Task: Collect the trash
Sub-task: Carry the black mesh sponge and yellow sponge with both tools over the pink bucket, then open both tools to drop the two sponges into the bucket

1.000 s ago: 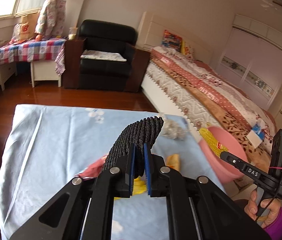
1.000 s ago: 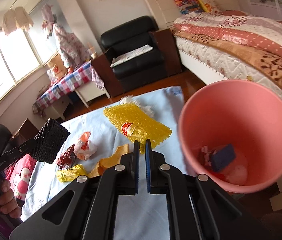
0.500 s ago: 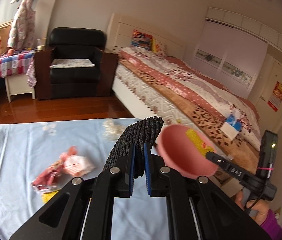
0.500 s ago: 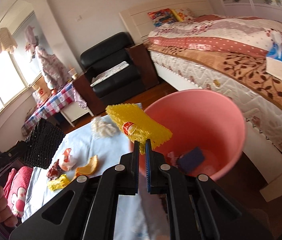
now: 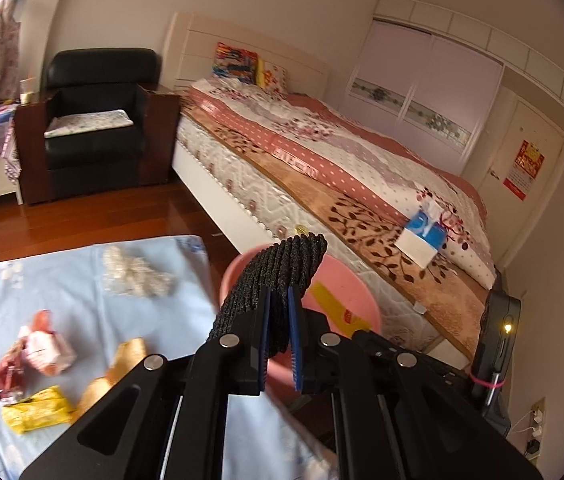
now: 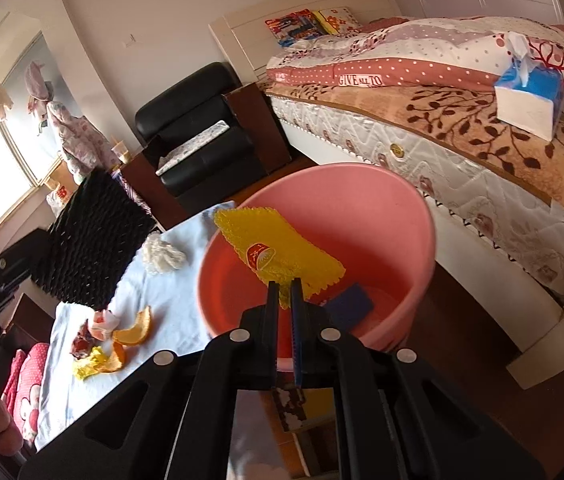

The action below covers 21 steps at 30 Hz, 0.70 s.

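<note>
Left wrist view: my left gripper (image 5: 278, 330) is pinching the black mesh pad (image 5: 272, 280) between closed fingers, pad sticking up toward frame centre, the pink bin (image 5: 345, 296) showing right behind it.

Right wrist view: my right gripper (image 6: 283, 302) is clamping the yellow mesh sleeve (image 6: 278, 248), which is fanning out up-left from the fingers, directly over the bin's mouth, so I'm judging the right hand nearer to dropping. Peels and wrappers (image 6: 110, 340) are waiting on the worktop (image 6: 170, 300), lower left.

Smooth plastic bin (image 6: 365, 220); rough black foam (image 5: 278, 280); cloth table cover (image 5: 62, 280).
</note>
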Each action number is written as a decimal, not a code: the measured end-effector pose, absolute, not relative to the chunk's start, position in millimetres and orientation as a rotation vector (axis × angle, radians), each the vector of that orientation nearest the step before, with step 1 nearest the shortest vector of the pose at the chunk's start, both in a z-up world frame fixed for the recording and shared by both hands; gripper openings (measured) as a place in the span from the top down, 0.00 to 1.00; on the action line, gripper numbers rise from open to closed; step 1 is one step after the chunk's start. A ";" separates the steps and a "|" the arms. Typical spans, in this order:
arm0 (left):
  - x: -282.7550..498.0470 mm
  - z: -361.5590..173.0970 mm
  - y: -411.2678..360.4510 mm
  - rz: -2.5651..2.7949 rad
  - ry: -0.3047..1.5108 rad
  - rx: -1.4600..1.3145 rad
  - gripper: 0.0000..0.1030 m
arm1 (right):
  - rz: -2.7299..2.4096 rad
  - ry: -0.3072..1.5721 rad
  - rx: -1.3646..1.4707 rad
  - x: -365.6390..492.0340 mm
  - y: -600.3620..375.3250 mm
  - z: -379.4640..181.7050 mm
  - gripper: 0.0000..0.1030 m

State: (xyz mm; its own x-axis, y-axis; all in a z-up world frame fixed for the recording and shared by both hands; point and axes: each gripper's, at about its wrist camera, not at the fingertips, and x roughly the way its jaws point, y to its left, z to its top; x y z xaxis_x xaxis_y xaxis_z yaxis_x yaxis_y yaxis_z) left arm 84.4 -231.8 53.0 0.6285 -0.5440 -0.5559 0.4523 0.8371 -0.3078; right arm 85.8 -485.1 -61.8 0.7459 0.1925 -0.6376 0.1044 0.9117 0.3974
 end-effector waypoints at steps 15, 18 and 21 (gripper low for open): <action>120.1 9.0 -299.5 -0.585 0.786 -0.102 0.89 | 0.037 0.760 0.445 88.1 -504.2 -78.7 0.94; 121.4 8.6 -296.3 -0.567 0.775 -0.098 0.74 | 0.041 0.766 0.459 89.5 -506.0 -81.6 0.94; 122.0 8.8 -293.2 -0.561 0.773 -0.097 0.64 | 0.037 0.775 0.469 91.2 -507.3 -84.5 0.94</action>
